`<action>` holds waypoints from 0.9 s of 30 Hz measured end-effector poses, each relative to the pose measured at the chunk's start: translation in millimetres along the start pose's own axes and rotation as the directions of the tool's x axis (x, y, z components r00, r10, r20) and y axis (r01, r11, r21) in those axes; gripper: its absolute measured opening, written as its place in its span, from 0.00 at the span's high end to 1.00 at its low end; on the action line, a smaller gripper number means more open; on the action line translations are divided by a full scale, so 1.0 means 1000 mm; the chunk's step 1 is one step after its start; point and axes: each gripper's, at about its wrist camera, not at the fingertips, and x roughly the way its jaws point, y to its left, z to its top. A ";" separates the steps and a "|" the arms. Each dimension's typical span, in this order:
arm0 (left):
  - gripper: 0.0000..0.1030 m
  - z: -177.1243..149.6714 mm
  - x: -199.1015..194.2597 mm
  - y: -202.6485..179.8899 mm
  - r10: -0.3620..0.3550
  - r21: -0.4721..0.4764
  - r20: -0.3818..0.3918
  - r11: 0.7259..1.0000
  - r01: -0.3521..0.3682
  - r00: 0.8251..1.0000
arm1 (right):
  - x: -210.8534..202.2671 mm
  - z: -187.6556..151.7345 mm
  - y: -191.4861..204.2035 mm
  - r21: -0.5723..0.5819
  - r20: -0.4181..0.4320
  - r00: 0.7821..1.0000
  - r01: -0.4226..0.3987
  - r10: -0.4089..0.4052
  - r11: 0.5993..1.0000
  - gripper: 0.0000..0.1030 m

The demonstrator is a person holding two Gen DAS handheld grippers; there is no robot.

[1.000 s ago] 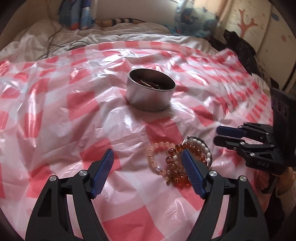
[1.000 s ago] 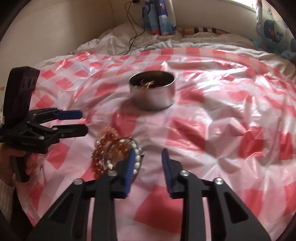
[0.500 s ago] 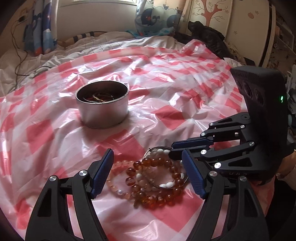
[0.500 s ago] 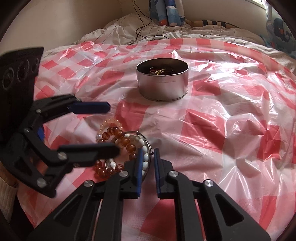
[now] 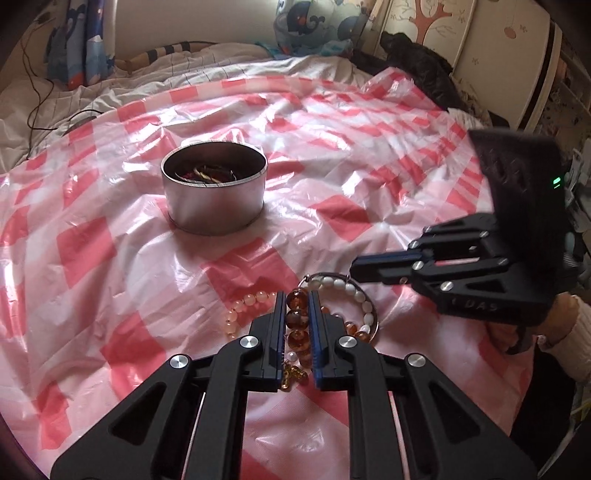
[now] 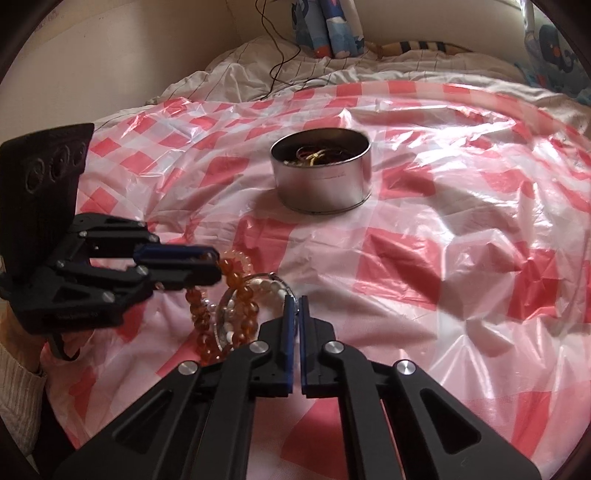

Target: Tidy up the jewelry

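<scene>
The sheet (image 5: 332, 218) was a red-and-white check, glossy. The tin (image 5: 216, 206) was plain silver, dark inside, with yellow and red strands. One bracelet (image 5: 297, 321) had amber-brown beads, one (image 5: 354, 291) white beads on a silver ring, one (image 5: 245, 301) pale peach beads. Both tools (image 5: 297, 314) (image 6: 295, 314) were black with blue pads (image 5: 280, 325). The curtain (image 6: 325, 26) was blue, printed. The bedding (image 6: 258, 62) was white with thin dark lines.

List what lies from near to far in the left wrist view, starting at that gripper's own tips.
Left gripper shut on the amber bead bracelet → round metal tin → rumpled white bedding → blue cartoon-print curtain.
</scene>
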 end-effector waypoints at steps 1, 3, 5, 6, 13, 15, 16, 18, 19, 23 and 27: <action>0.90 0.001 -0.005 0.003 -0.003 -0.008 0.010 1.000 0.003 1.000 | 0.001 0.000 -0.001 0.006 0.000 1.000 -0.004 0.004 1.000 0.97; 0.90 0.002 -0.014 0.010 0.012 -0.027 0.030 1.000 -0.011 0.999 | 0.004 0.000 -0.001 0.009 -0.009 1.000 -0.014 0.014 1.000 0.97; 0.90 0.003 -0.023 0.018 0.034 -0.048 0.048 0.998 -0.031 0.998 | 0.007 0.000 -0.001 0.012 -0.017 1.000 -0.014 0.014 1.000 0.97; 0.90 0.003 -0.026 0.021 0.044 -0.059 0.055 0.997 -0.040 0.998 | 0.008 0.000 -0.001 0.014 -0.019 1.000 -0.017 0.017 1.000 0.97; 0.90 0.005 -0.031 0.035 0.079 -0.105 0.069 0.992 -0.071 0.995 | 0.006 -0.001 0.004 -0.010 -0.009 0.999 -0.037 0.037 0.999 0.98; 0.90 0.005 -0.031 0.035 0.078 -0.106 0.073 0.992 -0.071 0.994 | 0.001 -0.001 0.009 -0.030 0.006 0.999 -0.042 0.042 0.999 1.00; 0.90 0.005 -0.032 0.036 0.081 -0.107 0.076 0.992 -0.072 0.994 | -0.003 -0.001 0.011 -0.037 0.022 0.999 -0.044 0.045 0.998 1.00; 0.90 0.004 -0.033 0.038 0.083 -0.113 0.079 0.991 -0.074 0.993 | -0.011 0.000 0.013 -0.045 0.044 0.998 -0.051 0.053 0.998 1.00; 0.90 0.004 -0.034 0.038 0.085 -0.115 0.080 0.990 -0.075 0.993 | -0.014 0.000 0.015 -0.057 0.046 0.996 -0.072 0.075 0.996 1.00; 0.90 0.004 -0.033 0.039 0.085 -0.118 0.076 0.990 -0.076 0.994 | -0.010 -0.005 0.037 -0.149 -0.024 0.994 -0.113 0.111 0.982 0.99; 0.90 0.004 -0.032 0.039 0.083 -0.119 0.076 0.990 -0.074 0.994 | 0.001 -0.014 0.059 -0.233 -0.072 0.994 -0.102 0.087 0.967 0.99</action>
